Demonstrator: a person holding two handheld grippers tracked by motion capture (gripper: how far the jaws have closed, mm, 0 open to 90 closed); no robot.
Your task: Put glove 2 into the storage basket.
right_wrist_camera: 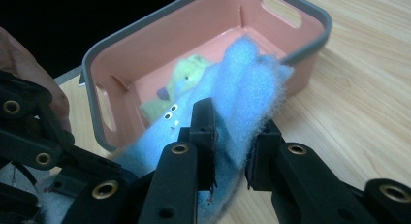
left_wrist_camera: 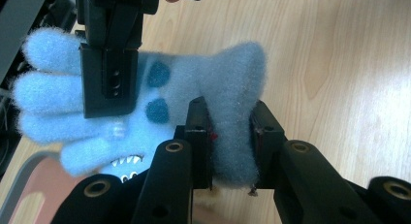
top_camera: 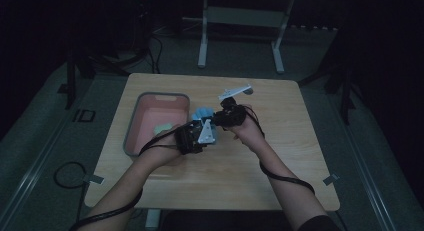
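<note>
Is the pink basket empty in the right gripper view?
No: a green plush item lies on the floor of the pink basket, behind the blue glove held in front of it.

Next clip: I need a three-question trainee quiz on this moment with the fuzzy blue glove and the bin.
1. True or false: the blue glove is clamped by both the left gripper and the right gripper.
2. What lies inside the pink bin? A) a green fuzzy item B) a metal spoon C) nothing
3. Fill in: the bin stands on a wooden ____.

Key
1. True: each gripper's pads press on the glove's fabric.
2. A: the green fuzzy item rests on the bin's floor.
3. table.
</note>
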